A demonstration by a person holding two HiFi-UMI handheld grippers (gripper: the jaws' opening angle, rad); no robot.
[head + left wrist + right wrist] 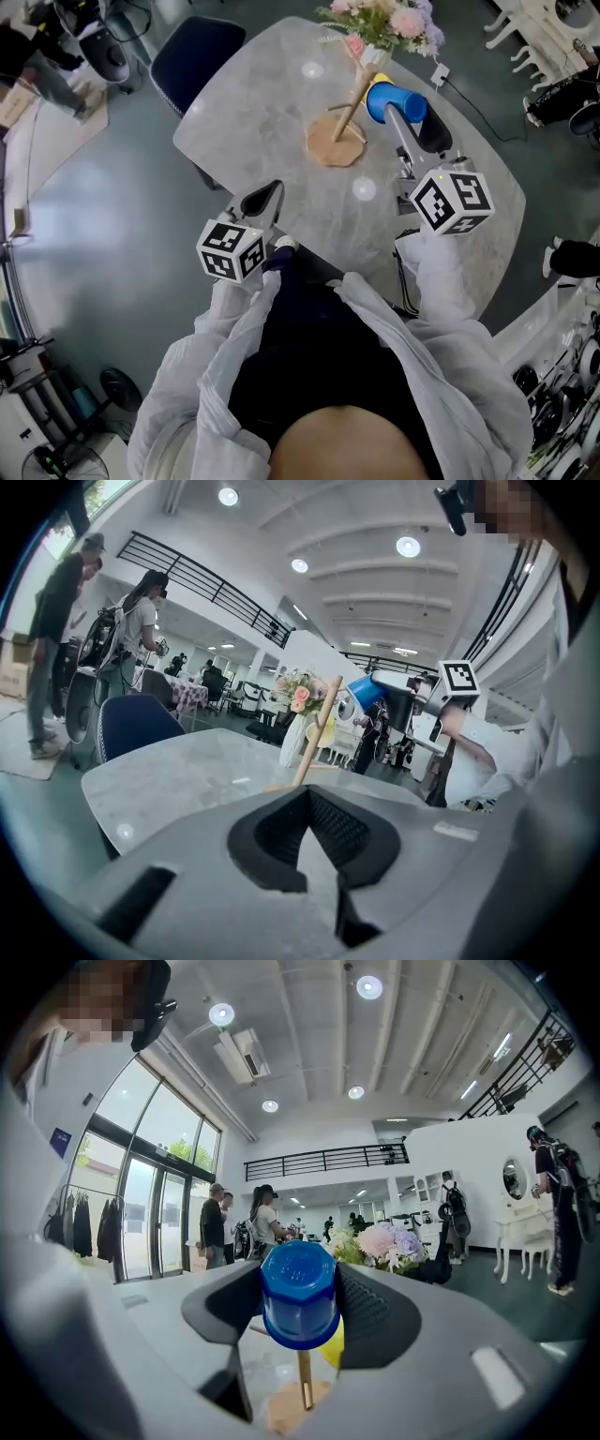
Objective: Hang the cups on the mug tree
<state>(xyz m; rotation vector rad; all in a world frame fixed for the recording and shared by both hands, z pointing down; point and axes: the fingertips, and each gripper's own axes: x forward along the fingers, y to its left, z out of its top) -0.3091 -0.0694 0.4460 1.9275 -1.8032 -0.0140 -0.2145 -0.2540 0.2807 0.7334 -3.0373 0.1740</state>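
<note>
Right gripper view: right tool (pixel 302 1312) is clamping the blue cup (pixel 298 1283) near the mug tree (pixel 304 1382); hooking it onto a peg is likely coming next.

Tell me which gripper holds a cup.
The right gripper: it clamps the blue cup by its sides. The left gripper has nothing between its jaws.

A blue cup (pixel 394 101) is held aloft on its side, near the wooden mug tree (pixel 336 141) standing toward the tabletop's far edge.
</note>
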